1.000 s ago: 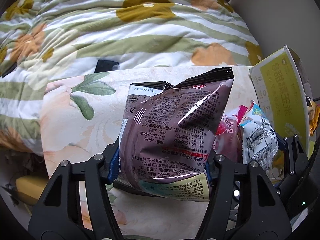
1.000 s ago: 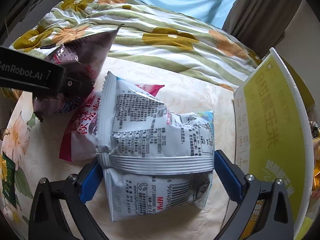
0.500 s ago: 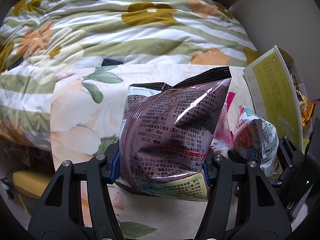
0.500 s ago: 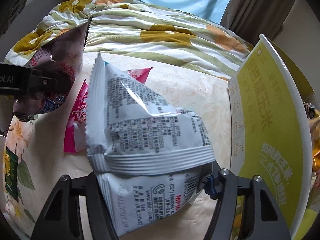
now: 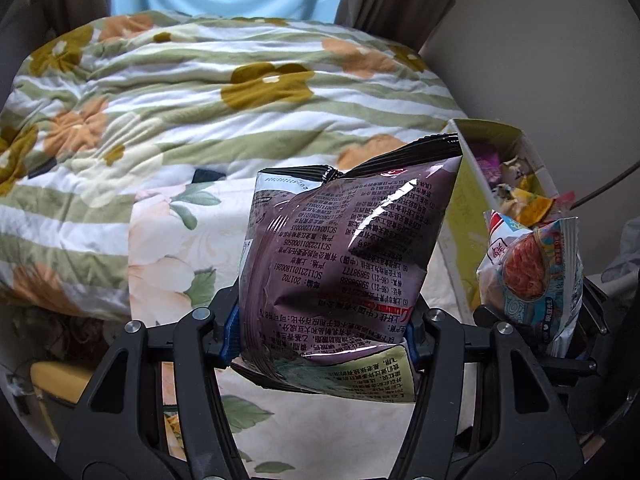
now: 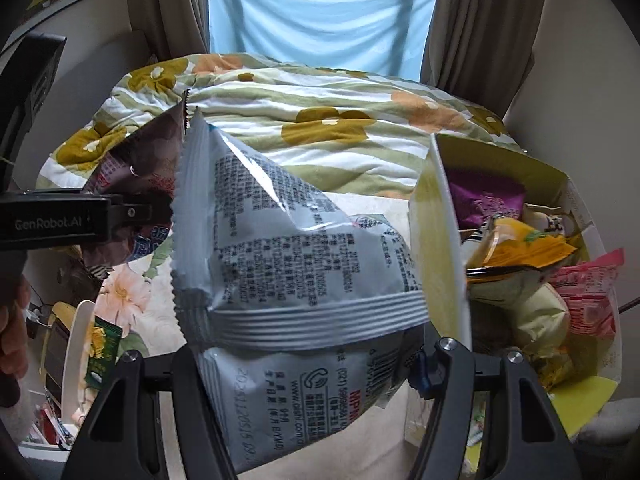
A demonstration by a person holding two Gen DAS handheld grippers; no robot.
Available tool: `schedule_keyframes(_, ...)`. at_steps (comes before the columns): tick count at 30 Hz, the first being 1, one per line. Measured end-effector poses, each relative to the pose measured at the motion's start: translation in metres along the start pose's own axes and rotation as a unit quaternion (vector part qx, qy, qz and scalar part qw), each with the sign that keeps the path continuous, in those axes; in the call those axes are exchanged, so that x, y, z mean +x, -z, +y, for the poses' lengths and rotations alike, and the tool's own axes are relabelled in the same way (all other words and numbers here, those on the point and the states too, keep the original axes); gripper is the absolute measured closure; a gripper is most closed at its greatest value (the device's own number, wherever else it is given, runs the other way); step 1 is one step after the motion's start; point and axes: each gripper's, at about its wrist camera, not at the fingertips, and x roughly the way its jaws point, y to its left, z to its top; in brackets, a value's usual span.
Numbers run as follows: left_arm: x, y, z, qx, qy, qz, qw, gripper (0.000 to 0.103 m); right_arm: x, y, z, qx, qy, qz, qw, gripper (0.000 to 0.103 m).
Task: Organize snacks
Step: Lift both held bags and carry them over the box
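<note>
both hand-held grippers (image 5: pixel 320 336) (image 6: pixel 308 364) raised, clamped shut.

The left gripper (image 5: pixel 320 334) has its jaws closed on the lower part of a purple snack bag (image 5: pixel 344 256), which stands upright between them with its black crimped top edge uppermost, above the floral-clothed surface (image 5: pixel 168 248). To the right of the jaws, the right gripper (image 5: pixel 536 344) holds a blue and white snack bag (image 5: pixel 536 268), and just beyond that stands an open yellow-green cardboard box (image 5: pixel 472 240) with wrapped snacks inside. Beyond the jaws lies a bed under a flowered, green-striped quilt (image 5: pixel 200 100).
</note>
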Motion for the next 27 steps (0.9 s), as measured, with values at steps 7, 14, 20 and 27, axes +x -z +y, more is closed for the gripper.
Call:
schedule_keyframes(7,-0.035,-0.009,-0.076,0.035,0.034,-0.03,0.9984,0.048,-0.062,0.002,-0.044,0.044,-0.007,-0.024,0.999,0.042)
schedule_keyframes(14,-0.04,-0.009,-0.166,0.054,0.052,-0.049,0.996,0.048,-0.086,0.013,-0.113,0.069,0.01,-0.038,0.997,0.042)
schedule_keyframes(20,-0.01,-0.002,-0.24,0.053,0.063,-0.038,0.9958,0.048,-0.095,0.024,-0.174,0.077,0.01,-0.033,0.996,0.042)
schedule_keyframes(27,0.033,0.006,-0.299,0.053,0.049,-0.022,0.9972,0.044,-0.098,0.034,-0.234,0.089,0.004,-0.029,0.996,0.042)
